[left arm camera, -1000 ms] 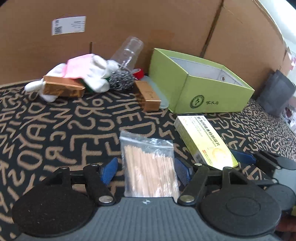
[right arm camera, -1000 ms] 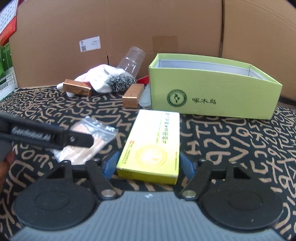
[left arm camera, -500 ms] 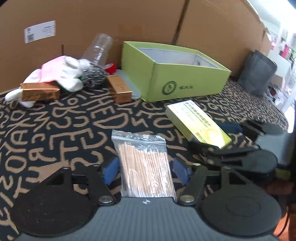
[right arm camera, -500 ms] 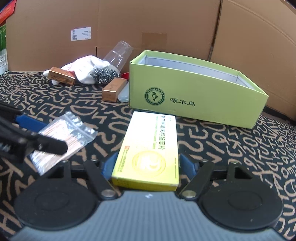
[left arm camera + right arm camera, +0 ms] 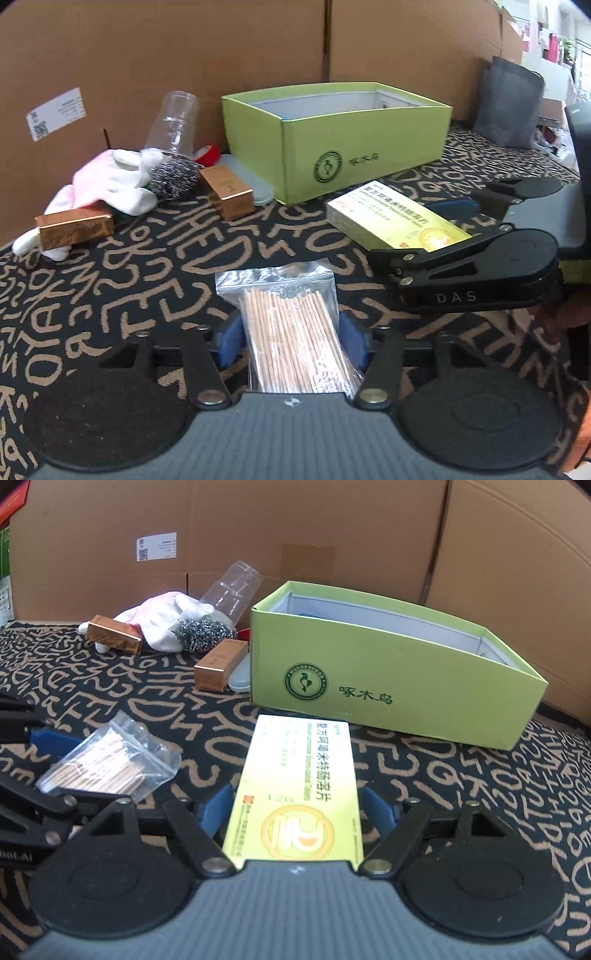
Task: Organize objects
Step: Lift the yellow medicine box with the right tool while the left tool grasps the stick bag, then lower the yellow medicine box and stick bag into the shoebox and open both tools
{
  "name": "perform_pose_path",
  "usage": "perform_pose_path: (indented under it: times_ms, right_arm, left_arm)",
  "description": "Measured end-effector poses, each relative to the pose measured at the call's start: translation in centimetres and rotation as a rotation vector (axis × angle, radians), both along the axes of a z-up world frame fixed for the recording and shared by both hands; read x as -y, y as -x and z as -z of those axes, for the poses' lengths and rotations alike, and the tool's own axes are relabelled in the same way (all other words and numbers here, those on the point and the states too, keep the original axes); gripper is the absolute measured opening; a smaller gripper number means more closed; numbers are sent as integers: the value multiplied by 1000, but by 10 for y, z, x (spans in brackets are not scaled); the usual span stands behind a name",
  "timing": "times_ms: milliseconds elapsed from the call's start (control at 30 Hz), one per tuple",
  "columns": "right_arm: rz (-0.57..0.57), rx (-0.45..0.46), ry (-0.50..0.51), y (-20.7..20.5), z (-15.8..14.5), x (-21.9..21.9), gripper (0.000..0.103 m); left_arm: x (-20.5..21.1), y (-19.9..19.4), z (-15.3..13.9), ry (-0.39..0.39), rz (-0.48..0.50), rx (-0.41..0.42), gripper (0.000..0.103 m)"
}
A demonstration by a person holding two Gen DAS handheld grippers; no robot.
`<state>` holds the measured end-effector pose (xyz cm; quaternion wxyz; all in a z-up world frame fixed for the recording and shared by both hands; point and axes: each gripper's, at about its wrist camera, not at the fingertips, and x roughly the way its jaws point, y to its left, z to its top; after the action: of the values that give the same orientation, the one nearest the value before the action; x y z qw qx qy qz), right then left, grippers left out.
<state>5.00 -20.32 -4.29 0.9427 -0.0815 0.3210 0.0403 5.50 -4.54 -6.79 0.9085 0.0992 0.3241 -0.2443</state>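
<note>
My left gripper [image 5: 291,341] is shut on a clear bag of wooden sticks [image 5: 295,332] and holds it above the patterned cloth. My right gripper [image 5: 297,812] is shut on a flat yellow medicine box [image 5: 299,786]. The yellow box also shows in the left wrist view [image 5: 391,223], to the right, and the bag in the right wrist view [image 5: 107,768], to the left. An open green box [image 5: 388,686] stands just beyond the yellow box, and at upper centre in the left view [image 5: 332,155].
At the back left lie white gloves [image 5: 110,181], a steel scourer [image 5: 171,179], a clear plastic cup [image 5: 173,122], two copper boxes [image 5: 227,192] [image 5: 74,229], red tape and a clear lid. Cardboard walls [image 5: 295,535] close the back. A grey bag [image 5: 509,103] stands far right.
Both grippers have risen and swung with their loads toward the green box, which now looks closer. The right gripper sits nearer in the left view.
</note>
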Motion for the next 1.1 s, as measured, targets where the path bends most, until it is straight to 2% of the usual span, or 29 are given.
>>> perform_pose_path:
  times_ms: [33, 67, 167, 333, 467, 567, 733, 833, 933, 1100]
  right_arm:
    - [-4, 2, -2, -1, 1, 0, 69]
    - [-9, 5, -15, -1, 1, 0, 66]
    - [-11, 4, -32, 4, 0, 1, 65]
    - [-39, 26, -83, 20, -11, 9, 65]
    - [-52, 87, -129, 33, -37, 23, 65]
    - [-46, 145, -136, 39, -60, 34, 65]
    - [2, 230, -119, 26, -95, 59, 65]
    - [48, 269, -89, 8, -111, 75, 65]
    - [92, 286, -72, -18, -122, 90, 65]
    - [143, 289, -16, -69, -122, 109, 65]
  left_arm:
    - [0, 0, -1, 3, 1, -5, 53]
    - [0, 0, -3, 10, 4, -14, 41]
    - [-1, 1, -9, 17, 7, -39, 28]
    - [-3, -2, -22, 131, 18, -118, 25]
    - [-2, -7, -46, 223, 31, -116, 25]
    - [3, -14, -72, 281, 56, -81, 24]
    - [27, -39, -114, 307, 67, 5, 25]
    - [47, -66, -128, 314, 65, 16, 25]
    - [67, -99, -132, 341, 46, -1, 25]
    - [101, -147, -123, 319, 23, -9, 25]
